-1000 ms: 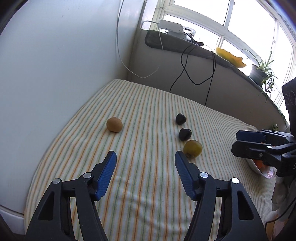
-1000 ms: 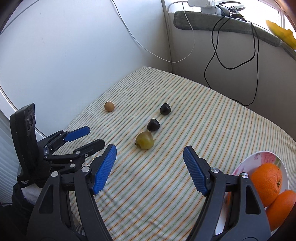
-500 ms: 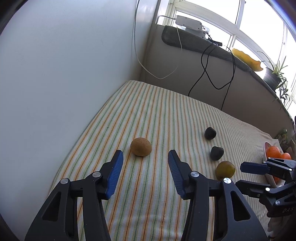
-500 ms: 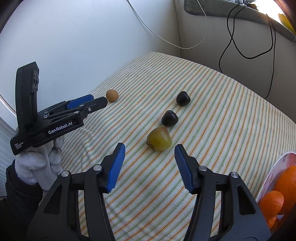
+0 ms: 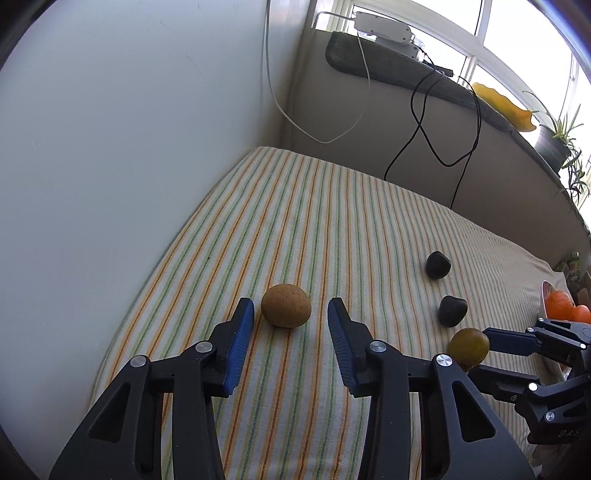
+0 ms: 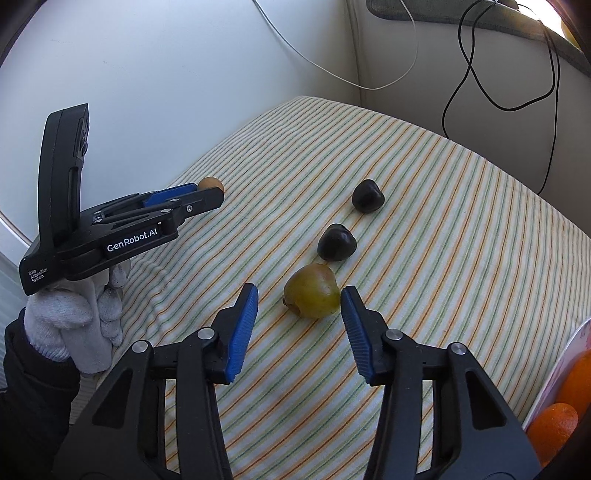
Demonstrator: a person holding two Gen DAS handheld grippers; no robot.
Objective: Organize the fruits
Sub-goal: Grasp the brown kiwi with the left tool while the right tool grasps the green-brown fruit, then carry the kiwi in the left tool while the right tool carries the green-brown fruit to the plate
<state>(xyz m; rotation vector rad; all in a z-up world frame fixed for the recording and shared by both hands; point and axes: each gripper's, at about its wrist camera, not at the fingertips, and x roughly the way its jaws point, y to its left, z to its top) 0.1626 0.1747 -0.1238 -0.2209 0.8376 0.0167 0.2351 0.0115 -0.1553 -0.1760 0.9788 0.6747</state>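
A round brown fruit lies on the striped cloth. My left gripper is open, its blue fingertips on either side of the fruit, not touching it. A yellow-green fruit lies between the open fingertips of my right gripper, the right tip close to it; it also shows in the left wrist view. Two dark fruits lie beyond it. A white plate with oranges is at the right edge.
A white wall borders the cloth on the left. Cables hang down the back wall below a sill with a white device, a yellow dish and a plant.
Both grippers have moved forward and down. The left one now straddles the brown fruit, the right one straddles the yellow-green fruit. Both stay open.
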